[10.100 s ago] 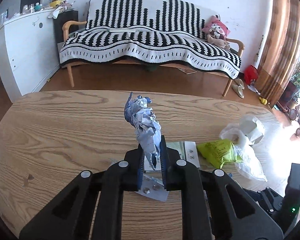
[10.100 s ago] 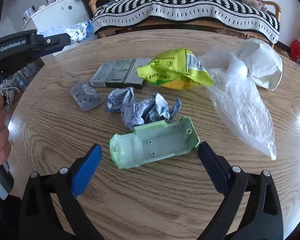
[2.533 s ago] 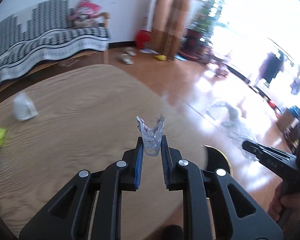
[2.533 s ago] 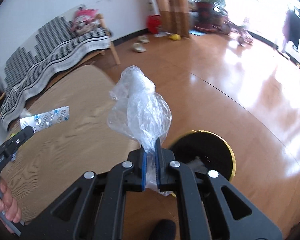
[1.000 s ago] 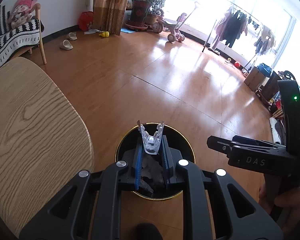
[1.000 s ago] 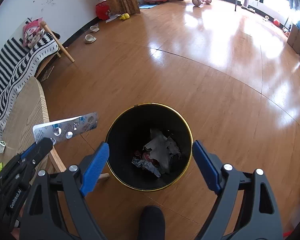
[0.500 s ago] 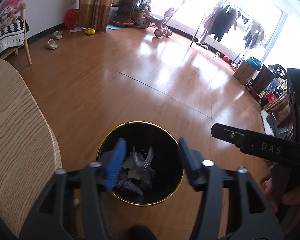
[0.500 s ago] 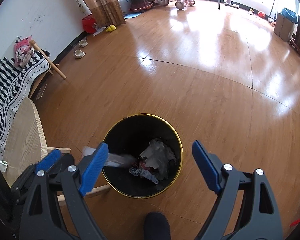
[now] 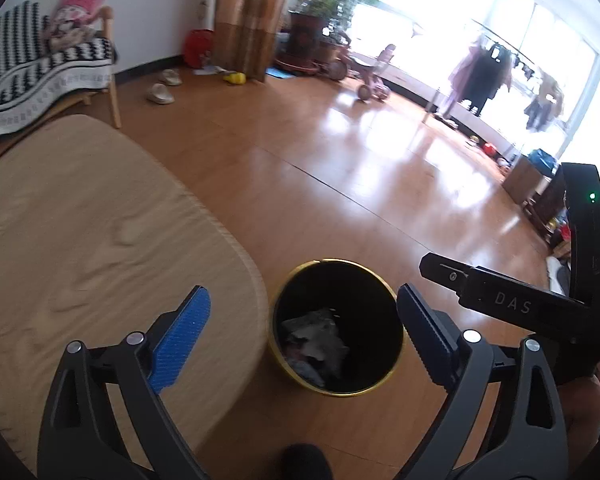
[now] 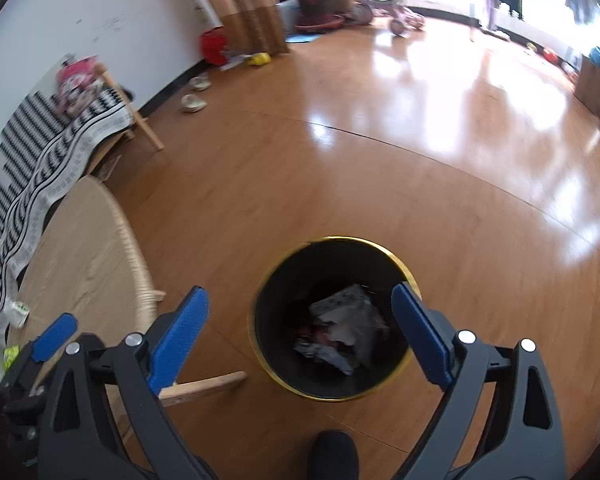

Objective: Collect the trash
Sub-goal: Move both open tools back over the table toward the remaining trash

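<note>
A black trash bin with a gold rim (image 9: 332,261) stands on the wood floor beside the round wooden table (image 9: 80,240). Crumpled paper and wrappers (image 9: 312,334) lie inside it. My left gripper (image 9: 304,292) hangs above the bin, jaws opening wide, nothing between them. My right gripper (image 10: 300,292) is over the same bin (image 10: 342,239) and its trash (image 10: 348,320), jaws also opening and empty. The right gripper's black body (image 9: 520,308) shows at the right of the left wrist view. A blue pad of the left gripper (image 10: 54,336) shows at lower left in the right wrist view.
The table's edge (image 10: 140,264) and a wooden leg (image 10: 204,386) sit just left of the bin. Small green and white scraps (image 10: 16,314) lie far back on the table. A sofa with a striped throw (image 9: 32,72) stands behind. A dark shoe tip (image 10: 334,454) is below.
My left jaws opened and the blister pack fell into the bin. Both grippers drew back and up, so more of the table shows. The right jaws widened a little.
</note>
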Demonstrator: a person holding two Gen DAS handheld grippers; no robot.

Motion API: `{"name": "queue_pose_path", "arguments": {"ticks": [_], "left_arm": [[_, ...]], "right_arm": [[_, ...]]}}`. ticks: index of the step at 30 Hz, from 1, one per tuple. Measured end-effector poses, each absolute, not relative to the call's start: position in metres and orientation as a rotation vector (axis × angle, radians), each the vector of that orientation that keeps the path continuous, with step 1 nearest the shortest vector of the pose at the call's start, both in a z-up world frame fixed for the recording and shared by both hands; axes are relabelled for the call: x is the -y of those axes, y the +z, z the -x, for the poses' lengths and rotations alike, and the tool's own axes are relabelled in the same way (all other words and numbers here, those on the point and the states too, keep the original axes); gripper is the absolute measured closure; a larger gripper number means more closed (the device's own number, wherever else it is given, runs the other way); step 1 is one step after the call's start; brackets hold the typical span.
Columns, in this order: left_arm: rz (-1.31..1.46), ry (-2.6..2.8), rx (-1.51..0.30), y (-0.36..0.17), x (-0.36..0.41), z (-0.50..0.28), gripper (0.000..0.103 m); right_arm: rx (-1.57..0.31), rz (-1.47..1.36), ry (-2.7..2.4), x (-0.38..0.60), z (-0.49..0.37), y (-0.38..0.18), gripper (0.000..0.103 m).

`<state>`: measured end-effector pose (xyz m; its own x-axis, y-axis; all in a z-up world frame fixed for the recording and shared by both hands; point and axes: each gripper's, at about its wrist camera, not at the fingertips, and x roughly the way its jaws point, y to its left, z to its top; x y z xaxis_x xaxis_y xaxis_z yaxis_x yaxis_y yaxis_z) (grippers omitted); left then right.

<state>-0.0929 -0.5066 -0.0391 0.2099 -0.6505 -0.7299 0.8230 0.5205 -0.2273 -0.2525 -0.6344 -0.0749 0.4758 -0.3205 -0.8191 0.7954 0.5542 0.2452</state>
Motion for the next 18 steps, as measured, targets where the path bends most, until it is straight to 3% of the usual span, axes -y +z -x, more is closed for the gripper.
{"name": "queue_pose_path", "arguments": {"ticks": [18], "left_arm": [[-0.032,-0.469,-0.839,0.008,0.212,-0.054,0.01]], "right_arm": [[-0.847,-0.405,-0.269,0.396,0.019,-0.025,0.013]]}}
